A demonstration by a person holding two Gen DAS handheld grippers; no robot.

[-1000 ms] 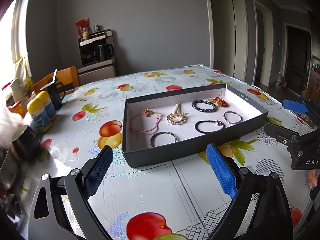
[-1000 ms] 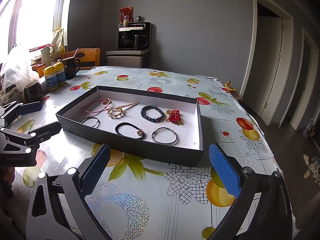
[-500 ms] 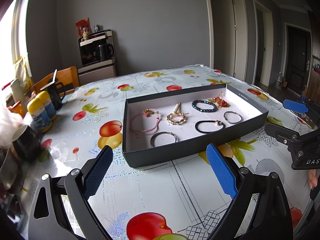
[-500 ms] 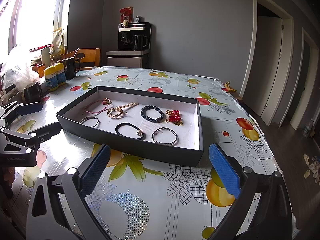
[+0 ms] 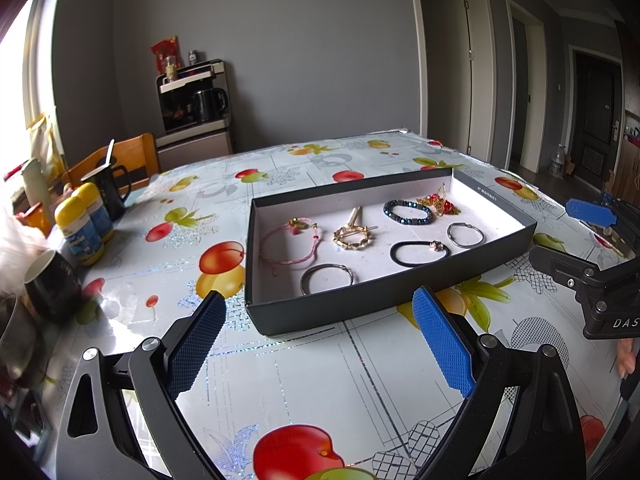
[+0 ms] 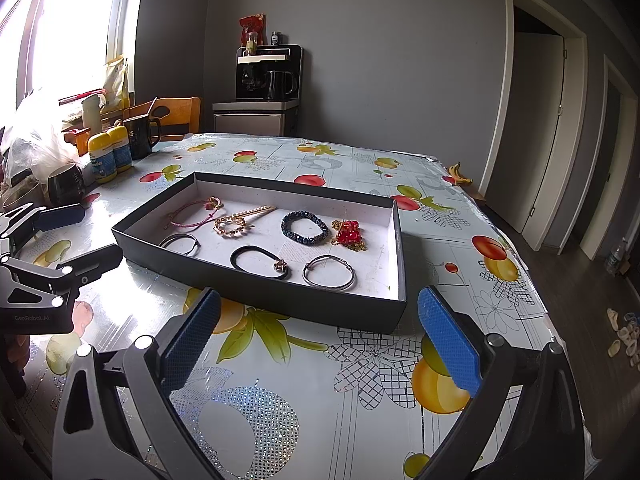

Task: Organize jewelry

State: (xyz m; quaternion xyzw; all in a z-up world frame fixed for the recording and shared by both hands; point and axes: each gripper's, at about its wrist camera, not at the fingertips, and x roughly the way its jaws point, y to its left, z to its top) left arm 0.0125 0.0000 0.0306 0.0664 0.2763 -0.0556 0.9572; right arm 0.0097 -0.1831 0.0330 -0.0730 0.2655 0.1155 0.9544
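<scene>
tray wall [image 5: 360, 300] stands between claws and jewelry; mugs [image 6: 66, 184], bottles [image 6: 110, 152] crowd window side.

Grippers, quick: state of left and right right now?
Left gripper: open, fingers wide apart, holding nothing, short of the tray.
Right gripper: open, fingers wide apart, holding nothing.

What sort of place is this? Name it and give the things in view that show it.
Most likely the dining area of a home. A table with a fruit-print cover holds mugs and a black box of jewelry, a wooden chair stands at it, and a drinks machine with a kettle stands by the wall near interior doors.
</scene>
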